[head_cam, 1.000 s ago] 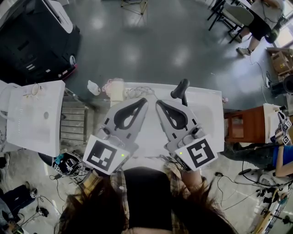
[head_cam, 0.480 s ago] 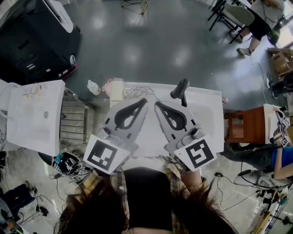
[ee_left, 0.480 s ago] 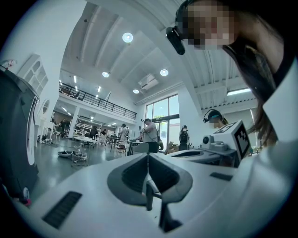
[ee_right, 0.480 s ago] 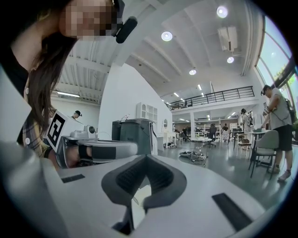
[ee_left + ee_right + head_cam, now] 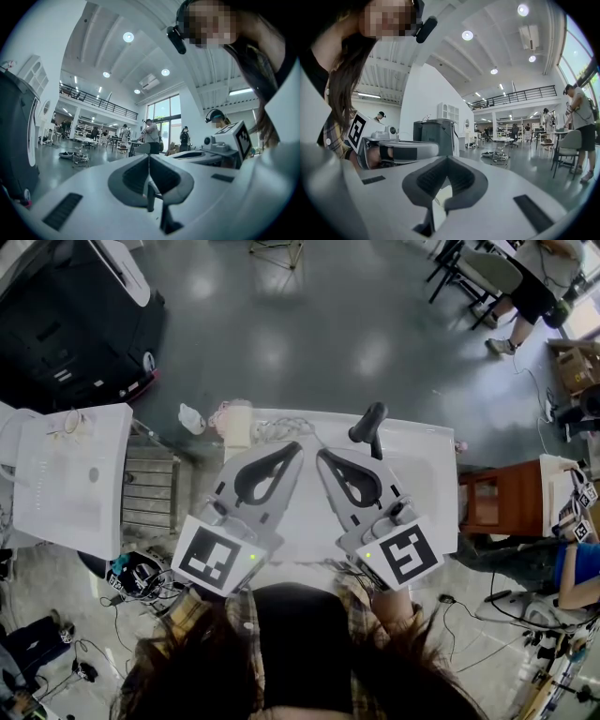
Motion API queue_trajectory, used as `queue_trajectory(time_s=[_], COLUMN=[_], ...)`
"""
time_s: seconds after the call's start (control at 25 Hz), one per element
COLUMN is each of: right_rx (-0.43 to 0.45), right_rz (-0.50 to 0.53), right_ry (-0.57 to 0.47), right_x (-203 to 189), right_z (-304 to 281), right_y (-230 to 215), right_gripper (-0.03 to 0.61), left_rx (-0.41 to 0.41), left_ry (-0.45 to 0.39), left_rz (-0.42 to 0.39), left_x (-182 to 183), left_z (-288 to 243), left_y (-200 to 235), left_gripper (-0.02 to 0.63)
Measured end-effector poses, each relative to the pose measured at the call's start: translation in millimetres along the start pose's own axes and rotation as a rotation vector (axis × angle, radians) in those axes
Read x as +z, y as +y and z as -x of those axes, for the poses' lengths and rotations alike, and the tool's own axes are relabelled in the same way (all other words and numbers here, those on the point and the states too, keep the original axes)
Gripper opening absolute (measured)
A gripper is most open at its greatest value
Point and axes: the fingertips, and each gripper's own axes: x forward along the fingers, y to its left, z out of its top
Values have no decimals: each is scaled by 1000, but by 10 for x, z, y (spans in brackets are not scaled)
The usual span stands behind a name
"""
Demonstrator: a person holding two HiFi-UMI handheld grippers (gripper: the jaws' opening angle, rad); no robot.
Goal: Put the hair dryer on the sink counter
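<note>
In the head view both grippers hover side by side over a white counter (image 5: pixel 427 484), pointing away from me. My left gripper (image 5: pixel 298 446) has its jaws together with nothing between them; in its own view the left gripper (image 5: pixel 149 157) shows only a thin seam. My right gripper (image 5: pixel 322 454) is shut and empty too, and the right gripper (image 5: pixel 446 158) shows the same closed tips in its own view. A dark bent object (image 5: pixel 368 423), possibly the hair dryer, stands at the counter's far edge just beyond the right gripper's tips. Neither gripper touches it.
A cream cylinder (image 5: pixel 239 425) and tangled white cables (image 5: pixel 281 427) lie at the counter's far left. A white cabinet (image 5: pixel 70 479) stands left, a black machine (image 5: pixel 75 324) behind it, a wooden cabinet (image 5: pixel 502 498) right. People and chairs (image 5: pixel 506 277) occupy the far right.
</note>
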Motion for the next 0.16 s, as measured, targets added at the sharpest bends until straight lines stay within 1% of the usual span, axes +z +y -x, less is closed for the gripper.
queue_trajectory(time_s=[0.16], right_rx=[4], right_rz=[0], right_ry=[1], right_x=[7], right_z=[-3], right_y=[13], right_gripper=[14], left_rx=[2], left_ry=[-1], left_rz=[2], left_x=[15], left_z=[6], left_y=[1], left_gripper=[20])
